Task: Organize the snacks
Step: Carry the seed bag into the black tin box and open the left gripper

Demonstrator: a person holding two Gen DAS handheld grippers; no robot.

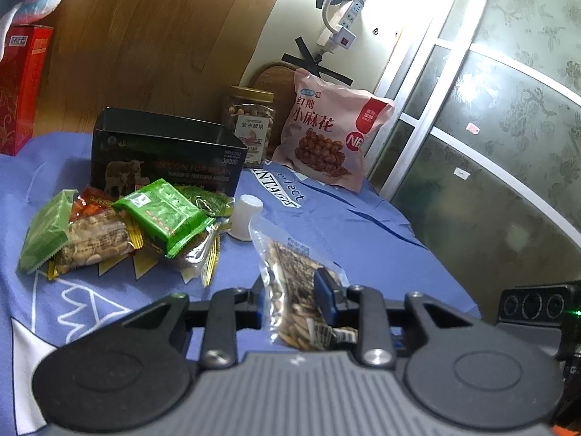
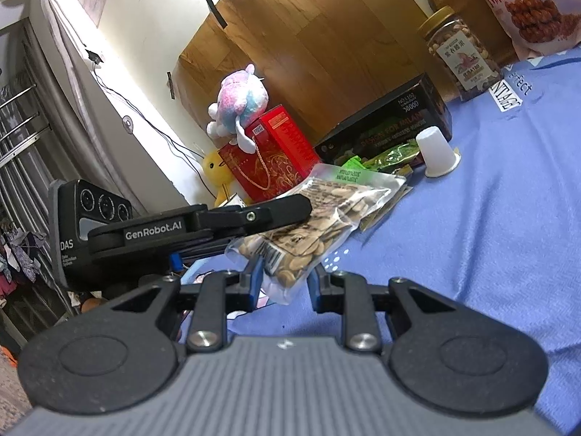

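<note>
A clear packet of pale seeds [image 1: 290, 290] hangs above the blue cloth [image 1: 363, 225], gripped from two sides. My left gripper [image 1: 292, 299] is shut on its middle. In the right wrist view the left gripper [image 2: 276, 214] reaches in from the left, one finger lying across the packet [image 2: 326, 218]. My right gripper [image 2: 285, 285] is shut on the packet's lower corner. Left of the packet lies a pile of small snack packs [image 1: 163, 214], green and gold ones. Behind the pile stands an open black tin box [image 1: 163, 152], also seen as the black tin box [image 2: 392, 123].
A white upturned cup [image 1: 247, 218] stands beside the pile. A jar of nuts [image 1: 250, 123] and a pink snack bag [image 1: 326, 134] stand at the back by the wall. A red gift box [image 2: 272, 152] with a plush toy [image 2: 239, 105] on it sits at the left edge.
</note>
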